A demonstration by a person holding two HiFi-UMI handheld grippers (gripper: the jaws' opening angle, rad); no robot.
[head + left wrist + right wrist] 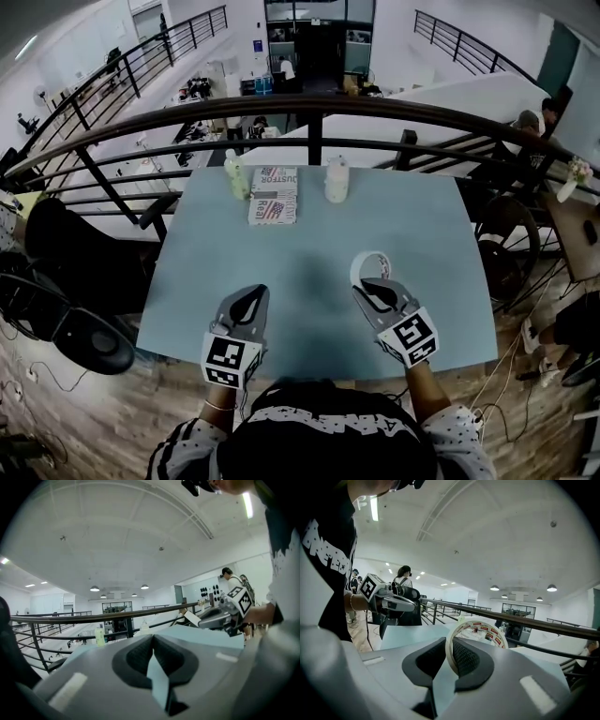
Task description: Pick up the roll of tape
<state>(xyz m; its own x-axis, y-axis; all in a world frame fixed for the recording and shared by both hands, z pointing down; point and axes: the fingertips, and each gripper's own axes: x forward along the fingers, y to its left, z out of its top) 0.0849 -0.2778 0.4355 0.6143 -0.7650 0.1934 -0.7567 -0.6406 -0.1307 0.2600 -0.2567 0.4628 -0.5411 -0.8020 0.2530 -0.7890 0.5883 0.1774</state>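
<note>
The roll of tape [360, 266] is a white ring with a red-printed inner core [480, 631]. It stands on edge in my right gripper [368, 285], whose jaws are shut on its wall, lifted above the light blue table [309, 234]. In the right gripper view the ring rises out of the gripper [451, 645], one pad inside it and one outside. My left gripper [259, 291] hovers over the table's near left part with its tips together and nothing between them [153, 638]. From the left gripper view the right gripper [219, 616] shows off to the right with the tape [191, 618].
At the table's far edge stand a green-tinted bottle [236, 175], a white bottle [336, 179] and a printed flat box [273, 195]. A dark railing [309, 103] runs just behind them. A black chair [75, 253] sits left of the table.
</note>
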